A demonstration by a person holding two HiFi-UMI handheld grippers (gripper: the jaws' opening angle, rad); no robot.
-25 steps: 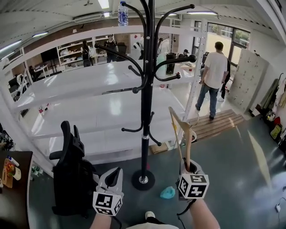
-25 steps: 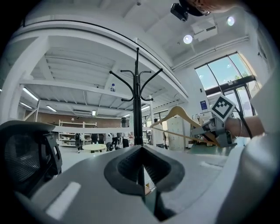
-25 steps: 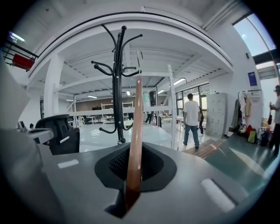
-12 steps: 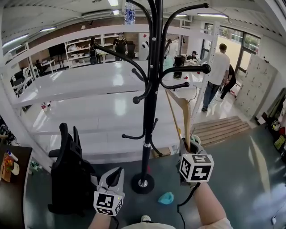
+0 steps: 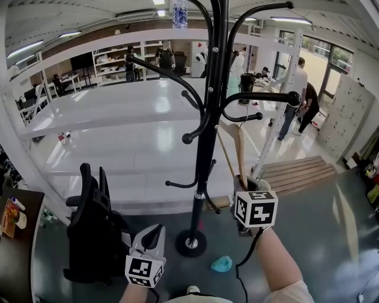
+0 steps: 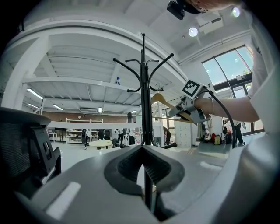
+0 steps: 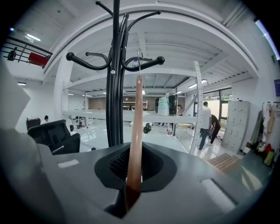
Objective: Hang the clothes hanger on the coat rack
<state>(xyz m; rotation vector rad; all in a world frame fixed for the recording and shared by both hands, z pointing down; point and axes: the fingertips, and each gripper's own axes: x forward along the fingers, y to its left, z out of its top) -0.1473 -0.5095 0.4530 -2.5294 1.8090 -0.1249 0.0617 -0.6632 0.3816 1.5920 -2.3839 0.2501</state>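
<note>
The black coat rack [image 5: 206, 148] stands on a round base, its curved arms spreading near the top. My right gripper [image 5: 249, 180] is shut on the lower end of a wooden clothes hanger [image 5: 240, 155], which stands upright just right of the pole. In the right gripper view the hanger [image 7: 135, 127] rises from the closed jaws, and its metal hook [image 7: 139, 59] crosses a knobbed rack arm [image 7: 148, 64]; I cannot tell whether they touch. My left gripper [image 5: 155, 228] is low near the base, shut and empty, facing the pole [image 6: 145, 87].
A black office chair [image 5: 95, 231] stands left of the rack. A blue scrap [image 5: 222, 264] lies on the floor by the rack's base [image 5: 190, 242]. White shelving [image 5: 118, 118] runs behind. People stand at the far right [image 5: 293, 100]. A water bottle [image 5: 179, 12] sits on the top shelf.
My right gripper has risen and moved towards the rack, bringing the hanger's top up under the right-hand arms. The left gripper has shifted only slightly.
</note>
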